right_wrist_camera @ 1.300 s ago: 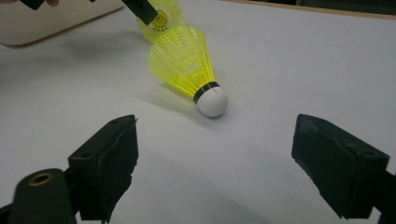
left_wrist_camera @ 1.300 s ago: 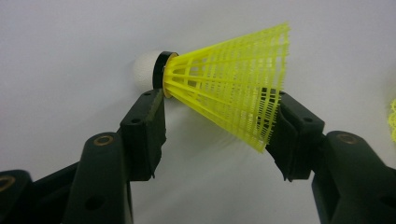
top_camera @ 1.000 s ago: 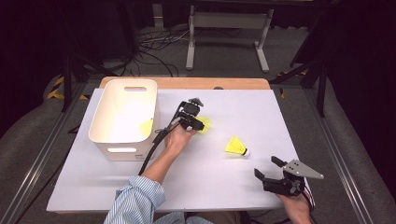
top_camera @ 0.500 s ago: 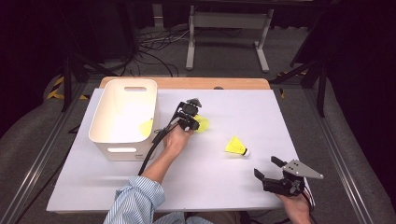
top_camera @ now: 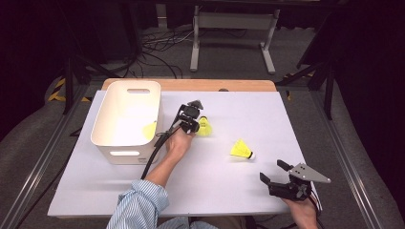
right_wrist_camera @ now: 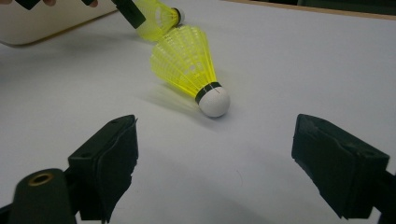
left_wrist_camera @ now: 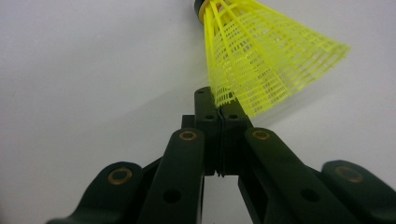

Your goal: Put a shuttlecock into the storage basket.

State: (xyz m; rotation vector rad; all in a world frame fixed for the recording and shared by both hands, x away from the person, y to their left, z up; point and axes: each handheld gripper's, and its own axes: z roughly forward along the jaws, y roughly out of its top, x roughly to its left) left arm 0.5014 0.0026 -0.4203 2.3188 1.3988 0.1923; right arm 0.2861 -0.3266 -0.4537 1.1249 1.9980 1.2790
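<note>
The left gripper (top_camera: 195,120) sits near the middle of the white table (top_camera: 305,124), just right of the bin. Its jaws have just been closing and now meet, pinching the rim of the yellow mesh skirt of a shuttlecock (left_wrist_camera: 261,56). In the left gripper view the two black pads press flat together with a sliver of mesh caught at their tip, and the skirt fans up and to the right; its cork end is cut off at the top edge. From the high view this held shuttlecock (top_camera: 204,126) lies low at the table surface; whether it is lifted clear cannot be told.

The right gripper (top_camera: 279,174) rests at the near right corner of the table, jaws spread wide with nothing between them. The right gripper view looks over them at a second shuttlecock (right_wrist_camera: 196,70) lying on its side, white cork towards the camera with a black band behind it, well apart from both pads. In the high view it (top_camera: 241,150) lies between the two grippers.

The white bin (top_camera: 125,143) stands at the left, with a third yellow shuttlecock (top_camera: 150,130) inside against its right wall. A wooden strip (top_camera: 248,85) edges the far side of the table. No writing or label can be read on anything.
</note>
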